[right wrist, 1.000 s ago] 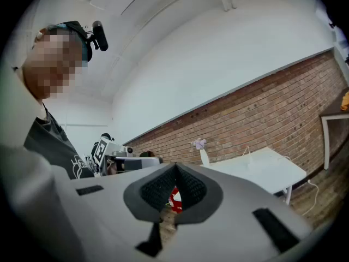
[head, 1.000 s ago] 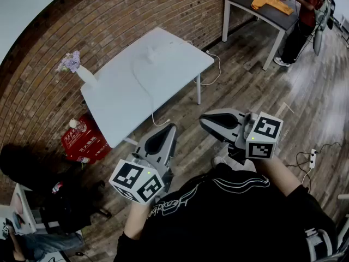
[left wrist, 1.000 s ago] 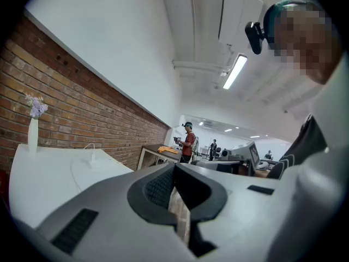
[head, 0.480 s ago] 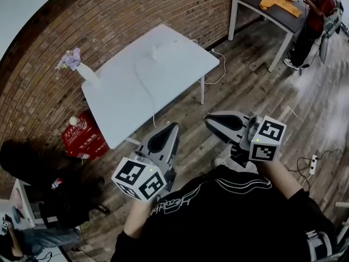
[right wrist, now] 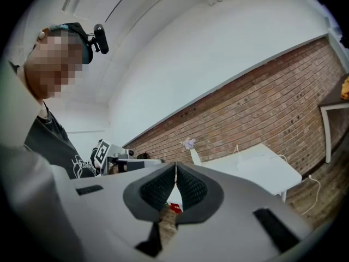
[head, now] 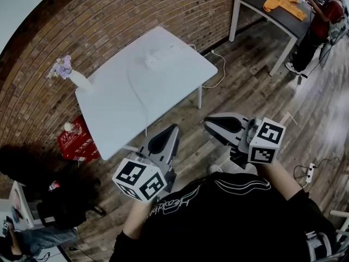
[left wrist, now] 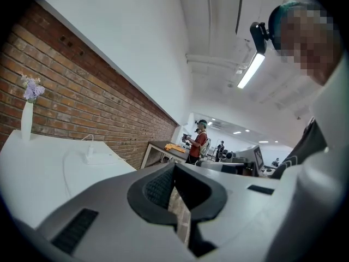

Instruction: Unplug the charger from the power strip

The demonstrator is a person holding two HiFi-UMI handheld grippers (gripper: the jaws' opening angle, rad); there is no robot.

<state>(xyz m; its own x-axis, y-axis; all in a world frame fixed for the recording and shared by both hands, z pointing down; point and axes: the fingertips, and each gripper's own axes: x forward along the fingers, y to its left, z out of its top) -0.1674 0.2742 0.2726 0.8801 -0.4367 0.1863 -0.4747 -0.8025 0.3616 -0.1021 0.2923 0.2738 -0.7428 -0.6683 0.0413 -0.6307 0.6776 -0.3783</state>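
Left gripper (head: 172,129) and right gripper (head: 208,124) pressed together, empty; charger (head: 151,59) seemingly still in power strip (head: 167,52), well ahead of my jaws.

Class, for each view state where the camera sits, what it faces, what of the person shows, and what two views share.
Head view: on the head, facing steeply down at the white table and power strip; left gripper, right gripper and black shirt show.
Left gripper view: on that gripper, along its shut jaws toward the table; the person's head shows.
Right gripper view: likewise, toward the brick wall; head and shirt show.
Shared: all show the vase.
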